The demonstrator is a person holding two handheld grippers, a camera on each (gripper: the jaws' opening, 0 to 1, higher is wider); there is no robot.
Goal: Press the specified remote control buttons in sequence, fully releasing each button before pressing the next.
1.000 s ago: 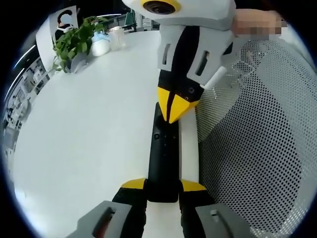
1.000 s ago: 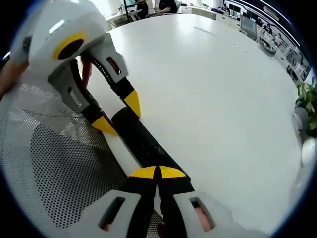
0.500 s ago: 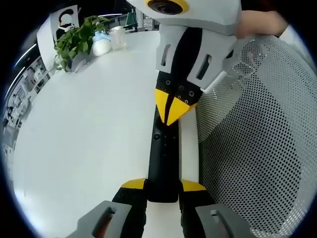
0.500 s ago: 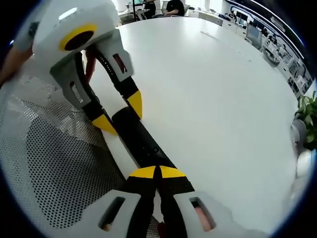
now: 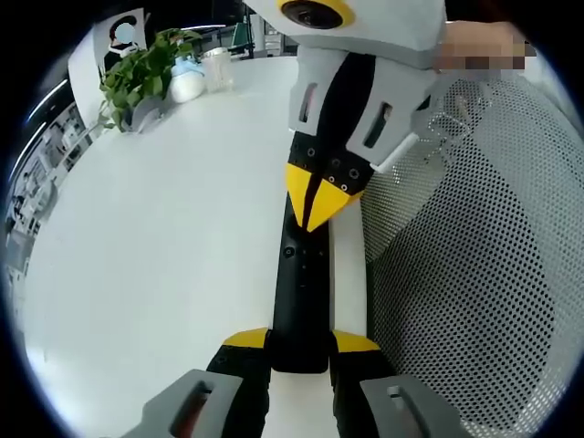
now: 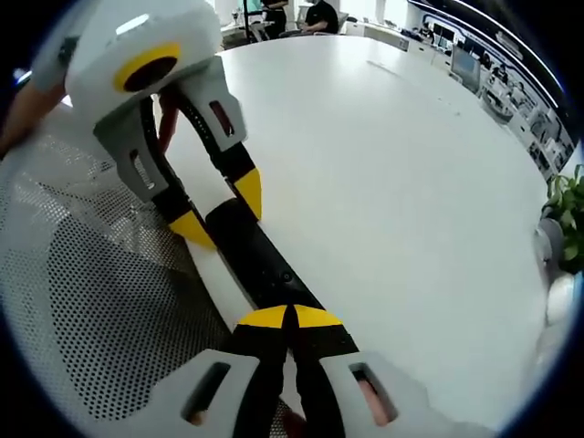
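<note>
Black remote (image 5: 299, 292) lies flat on the white table (image 5: 155, 246), w/ a white slab just beside it, right along the edge of a perforated mesh surface (image 5: 474, 274). Long axis runs straight btwn the two grippers: in left gripper view it goes from the bottom jaws up toward the other gripper's tips; in right gripper view it runs diagonally up-left (image 6: 260, 260). Left gripper (image 5: 299, 345) has its yellow-tipped jaws clamped on the remote's near end, one jaw each side. Right gripper (image 6: 290, 318) has jaws closed together, tips touching, resting on the remote's top face; seen from the left gripper view (image 5: 319, 196) as one yellow point on the upper part of the remote. Remote is matte, slim, rectangular, small round buttons visible. Left gripper view adds a potted plant (image 5: 137, 78) and small white items at the far table edge. Right gripper view adds seated people (image 6: 319, 14) and desks far across the room.
</note>
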